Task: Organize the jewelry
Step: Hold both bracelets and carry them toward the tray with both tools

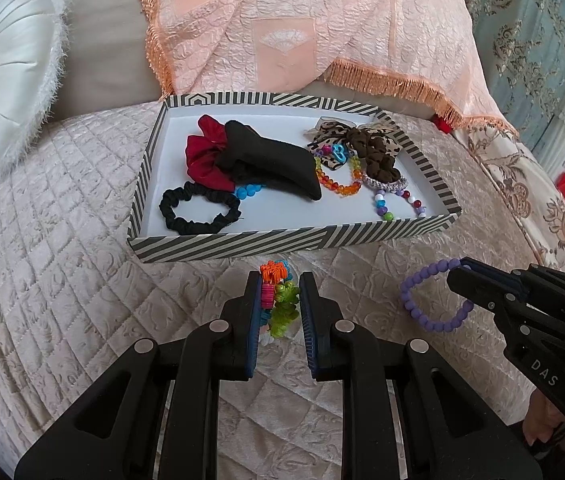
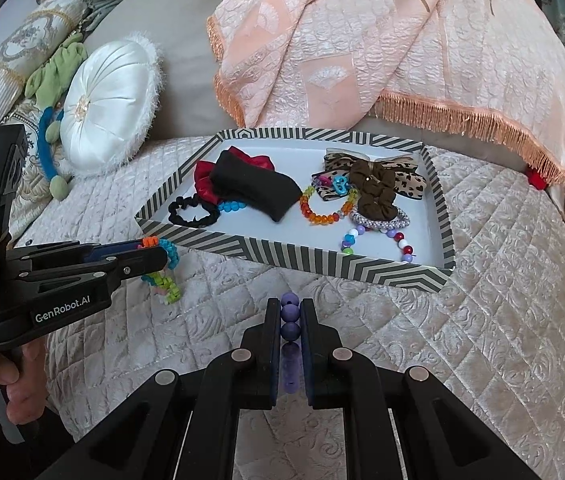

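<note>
A striped tray (image 1: 242,242) (image 2: 322,264) sits on the quilted bed. It holds scrunchies, a black pouch (image 1: 274,160), a leopard bow (image 2: 378,176) and beaded bracelets. My left gripper (image 1: 280,284) is shut on a multicolour flower bracelet (image 1: 282,300), just in front of the tray's near wall; it shows in the right wrist view too (image 2: 162,268). My right gripper (image 2: 290,312) is shut on a purple bead bracelet (image 2: 290,320), also near the tray's front; in the left wrist view the bracelet (image 1: 430,300) hangs from the gripper (image 1: 458,272).
A white round cushion (image 1: 6,96) (image 2: 110,108) lies left of the tray. A peach fringed blanket (image 1: 302,28) is heaped behind it. A green and blue soft toy (image 2: 52,92) lies at far left. Quilted bedcover (image 1: 62,260) surrounds the tray.
</note>
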